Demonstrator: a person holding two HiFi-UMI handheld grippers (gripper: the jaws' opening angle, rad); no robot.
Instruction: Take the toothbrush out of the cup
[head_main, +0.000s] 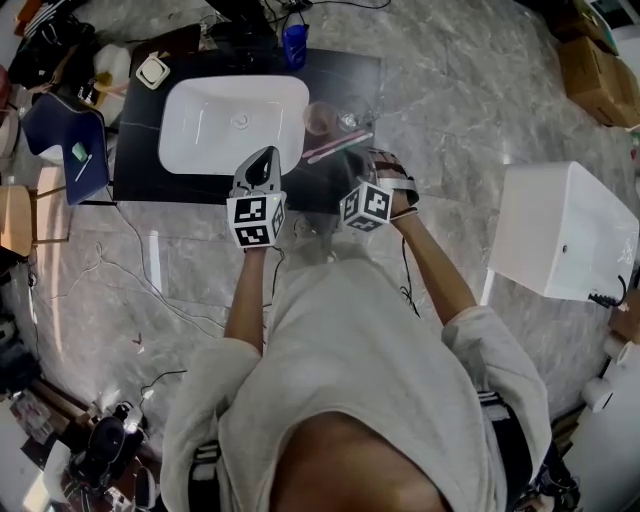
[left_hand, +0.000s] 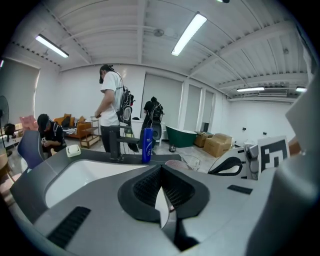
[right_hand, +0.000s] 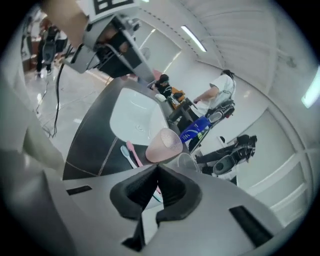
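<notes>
— Grippers?
— Right gripper (right_hand: 158, 169) pinched shut, empty; left gripper (left_hand: 161, 169) likewise.
— Toothbrush?
— Slim pink plastic toothbrush (right_hand: 133, 151) lies flat on the black countertop (right_hand: 90, 145) beside the translucent pink cup (right_hand: 163, 145), outside it.

- Black countertop (head_main: 345, 72) with inset white basin (head_main: 230, 125).
- Pink cup (head_main: 320, 118) and clear cup (head_main: 352, 119) right of basin.
- Two toothbrushes (head_main: 338, 147) flat beside the cups.
- Blue bottle (head_main: 294, 45) and soap dish (head_main: 152, 70) at far edge.

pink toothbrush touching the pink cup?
Apart. Head view: the pink toothbrush lies flat on the counter in front of the pink cup, with a strip of dark top showing between them.
</notes>
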